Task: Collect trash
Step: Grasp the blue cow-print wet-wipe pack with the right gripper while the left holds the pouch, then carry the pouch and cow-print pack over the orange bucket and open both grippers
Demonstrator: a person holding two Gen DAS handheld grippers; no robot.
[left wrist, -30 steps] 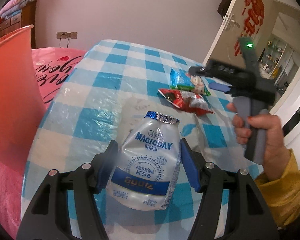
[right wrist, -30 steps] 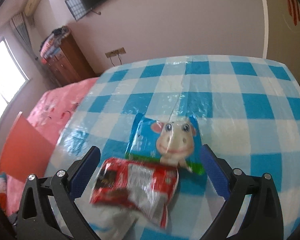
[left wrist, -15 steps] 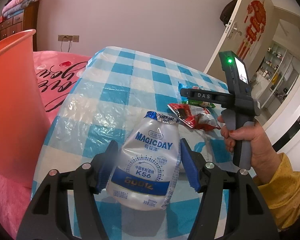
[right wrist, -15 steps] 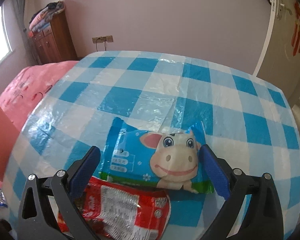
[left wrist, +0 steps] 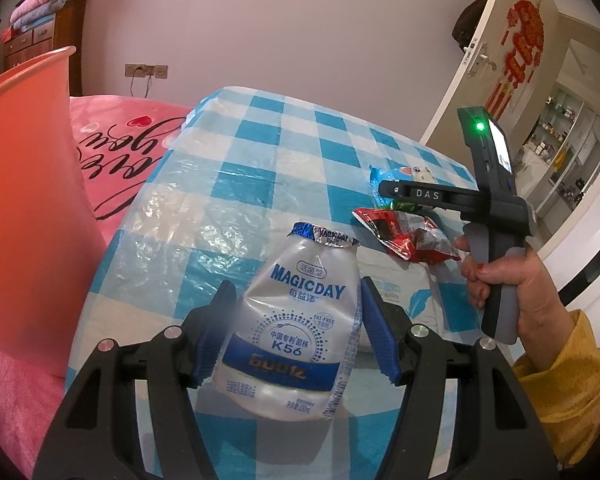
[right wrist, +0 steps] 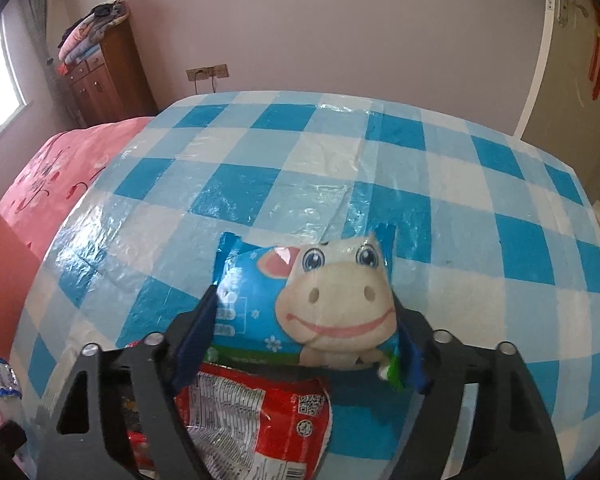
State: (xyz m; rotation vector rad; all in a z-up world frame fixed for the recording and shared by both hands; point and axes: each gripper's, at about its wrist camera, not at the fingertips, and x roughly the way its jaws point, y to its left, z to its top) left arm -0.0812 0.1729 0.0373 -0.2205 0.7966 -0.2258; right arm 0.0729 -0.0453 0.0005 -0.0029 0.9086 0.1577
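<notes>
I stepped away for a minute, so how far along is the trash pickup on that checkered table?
Nothing visibly binned yet. In hand: left gripper holds the crushed drink bottle near the orange bin; right gripper is closing around the blue cow wrapper. Left: red wrapper and a white packet on the table.

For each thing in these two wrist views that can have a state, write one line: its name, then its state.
Left gripper: shut on the bottle.
Yogurt bottle: crushed, foil lid peeled up, held off the table.
Right gripper: fingers closing, pads against the ends of the blue cow packet.
Blue cow packet: lying flat on the table, between the fingers.
Red wrapper: torn open, crumpled, flat on the table.
Orange bin: upright, open top.
Door: ajar.
</notes>
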